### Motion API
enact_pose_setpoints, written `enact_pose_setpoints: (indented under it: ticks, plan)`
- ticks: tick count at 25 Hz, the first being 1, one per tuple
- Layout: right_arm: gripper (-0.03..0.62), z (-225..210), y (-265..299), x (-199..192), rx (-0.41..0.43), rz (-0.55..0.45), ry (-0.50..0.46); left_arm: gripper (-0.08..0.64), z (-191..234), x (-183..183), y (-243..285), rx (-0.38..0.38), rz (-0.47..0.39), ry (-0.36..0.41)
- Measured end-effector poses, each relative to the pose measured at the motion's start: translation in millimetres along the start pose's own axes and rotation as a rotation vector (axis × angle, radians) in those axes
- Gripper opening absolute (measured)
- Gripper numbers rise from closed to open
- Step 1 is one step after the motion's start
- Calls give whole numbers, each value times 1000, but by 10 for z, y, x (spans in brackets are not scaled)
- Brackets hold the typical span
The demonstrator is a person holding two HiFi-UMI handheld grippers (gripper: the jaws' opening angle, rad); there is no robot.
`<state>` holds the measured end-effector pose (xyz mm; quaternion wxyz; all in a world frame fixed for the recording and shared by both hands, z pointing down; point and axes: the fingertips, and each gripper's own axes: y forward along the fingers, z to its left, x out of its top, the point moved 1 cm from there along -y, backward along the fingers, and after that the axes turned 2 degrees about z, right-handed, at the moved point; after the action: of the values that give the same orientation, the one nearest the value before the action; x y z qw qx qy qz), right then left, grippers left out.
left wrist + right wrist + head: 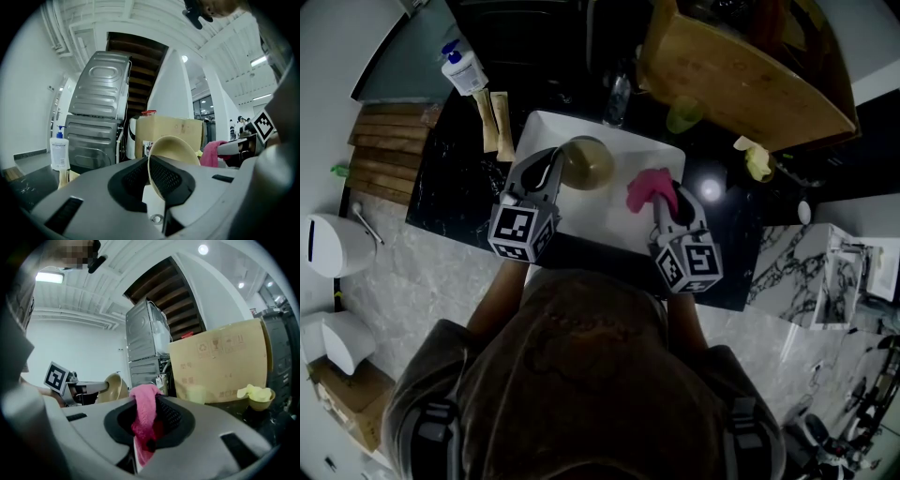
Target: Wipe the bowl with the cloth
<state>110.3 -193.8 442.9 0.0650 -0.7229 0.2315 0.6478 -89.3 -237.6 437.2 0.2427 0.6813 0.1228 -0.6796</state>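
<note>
1. The left gripper (550, 170) has its fingers (171, 180) pinching the rim of the tan bowl (587, 161). The left gripper view shows the rim wedged between them.
2. The bowl (172, 149) is tilted on edge, over the white tray (609, 214) on the black tabletop (450, 192).
3. The right gripper (667, 199) has its fingers (171, 416) clamped on the pink cloth (646, 187). The cloth (144, 411) bunches above them and hangs below.
4. Cloth and bowl are near each other over the tray, but apart.
5. A pump bottle (462, 71) stands at the tabletop's far left, a cardboard box (741, 80) lies at the far right, and a pale green cup (683, 114) sits beside the box.
</note>
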Motion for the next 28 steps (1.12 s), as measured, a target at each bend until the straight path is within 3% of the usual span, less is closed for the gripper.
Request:
enact_pose_setpoints:
  ticks: [8, 28]
  plan:
    - [41, 126, -42, 177, 15, -94, -28, 25, -75, 307, -153, 4, -171, 56]
    - [38, 159, -22, 130, 8, -81, -27, 25, -92, 174, -144, -15, -152, 16]
